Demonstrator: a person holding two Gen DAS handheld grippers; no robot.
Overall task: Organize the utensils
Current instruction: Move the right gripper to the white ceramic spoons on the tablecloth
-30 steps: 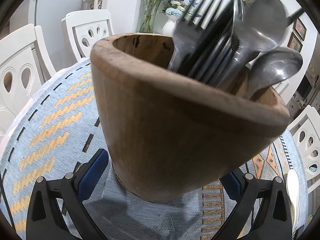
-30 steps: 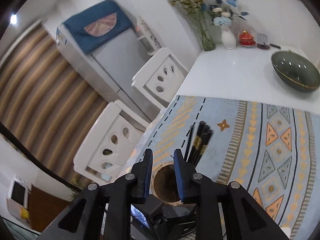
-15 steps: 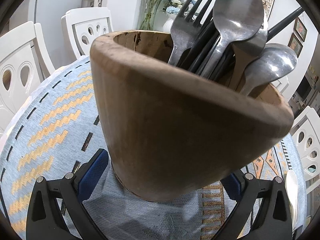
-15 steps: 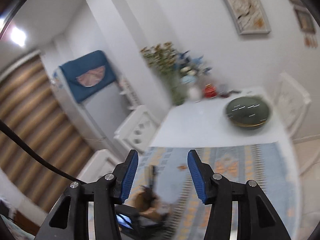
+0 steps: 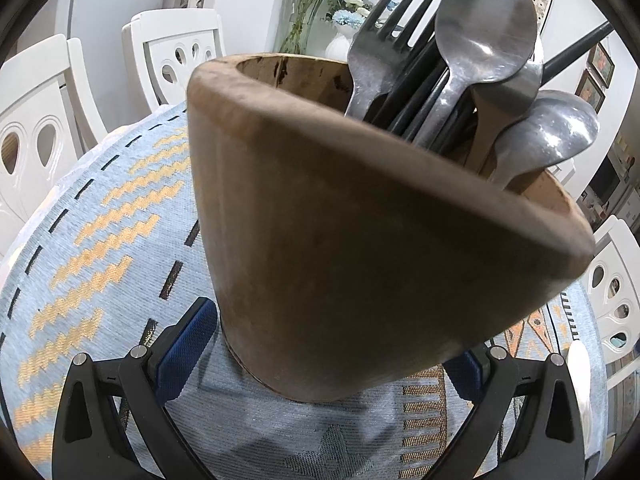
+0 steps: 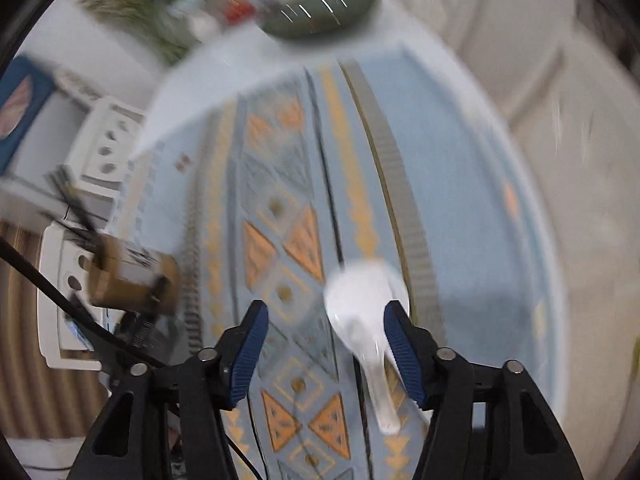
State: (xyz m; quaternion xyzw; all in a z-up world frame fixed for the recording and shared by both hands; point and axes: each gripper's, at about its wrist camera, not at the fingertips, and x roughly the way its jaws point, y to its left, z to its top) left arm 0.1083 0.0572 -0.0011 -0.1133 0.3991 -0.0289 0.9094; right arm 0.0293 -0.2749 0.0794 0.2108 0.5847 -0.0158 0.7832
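White spoon point(image 6: 360, 312): next pickup, lying on desk.
Right gripper point(image 6: 324, 350), jaws just opened, straddles it ungrasped; left gripper point(image 5: 320, 364) clamps wooden holder point(image 5: 360, 240). Risk: smooth handle slips.

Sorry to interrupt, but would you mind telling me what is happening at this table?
Someone is tidying cutlery with two handheld grippers. The left gripper straddles a wooden cup that holds forks, spoons and chopsticks. The right gripper, jaws just opened and empty, is over a white ceramic spoon lying on the patterned tablecloth, not yet gripping it.
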